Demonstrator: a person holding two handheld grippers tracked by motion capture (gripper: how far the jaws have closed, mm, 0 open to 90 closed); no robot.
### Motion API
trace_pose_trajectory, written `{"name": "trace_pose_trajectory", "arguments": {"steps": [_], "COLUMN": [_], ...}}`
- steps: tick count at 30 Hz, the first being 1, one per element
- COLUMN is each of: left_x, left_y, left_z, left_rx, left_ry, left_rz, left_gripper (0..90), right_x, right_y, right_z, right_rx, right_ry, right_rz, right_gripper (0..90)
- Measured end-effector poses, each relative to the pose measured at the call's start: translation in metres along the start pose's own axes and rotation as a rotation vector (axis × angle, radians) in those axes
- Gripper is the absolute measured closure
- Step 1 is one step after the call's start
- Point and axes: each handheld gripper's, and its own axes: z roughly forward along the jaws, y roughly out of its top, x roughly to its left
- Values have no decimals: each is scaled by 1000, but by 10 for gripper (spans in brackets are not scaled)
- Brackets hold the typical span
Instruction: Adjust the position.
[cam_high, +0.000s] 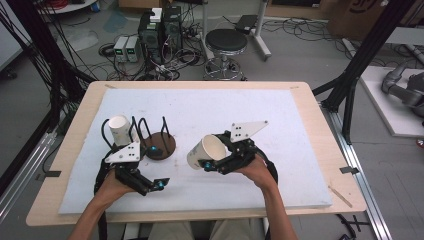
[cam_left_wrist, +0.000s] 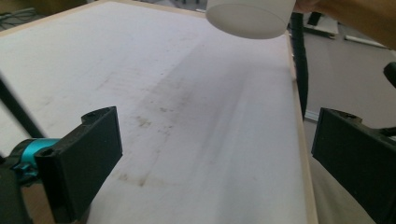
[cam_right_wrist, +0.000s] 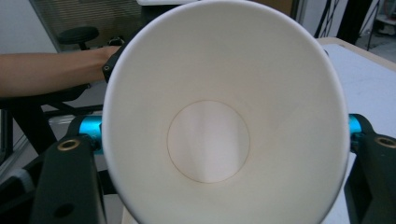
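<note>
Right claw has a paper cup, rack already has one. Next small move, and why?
Probably carry the paper cup left toward the wire rack. The right claw grips it tilted above the mat, one cup already sits on a prong, other prongs look free, and the left claw is open.

Left gripper (cam_high: 150, 186) low, jaws wide apart — right gripper (cam_high: 216, 161) raised, jaws clamped.

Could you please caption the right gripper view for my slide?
Right gripper shut on a tilted, empty white paper cup, seen straight down its mouth.
</note>
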Motion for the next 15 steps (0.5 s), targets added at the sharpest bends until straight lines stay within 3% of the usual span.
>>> {"name": "trace_pose_trajectory", "arguments": {"steps": [15], "left_x": [1], "left_y": [-27], "left_z": [-31], "left_rx": [-40], "left_ry": [160], "left_rz": [-45], "left_gripper": [18], "right_x": [-2], "right_y": [-2], "right_z": [-5], "right_rx": [17], "right_ry": [-72], "right_rz": [21], "right_gripper": [280]}}
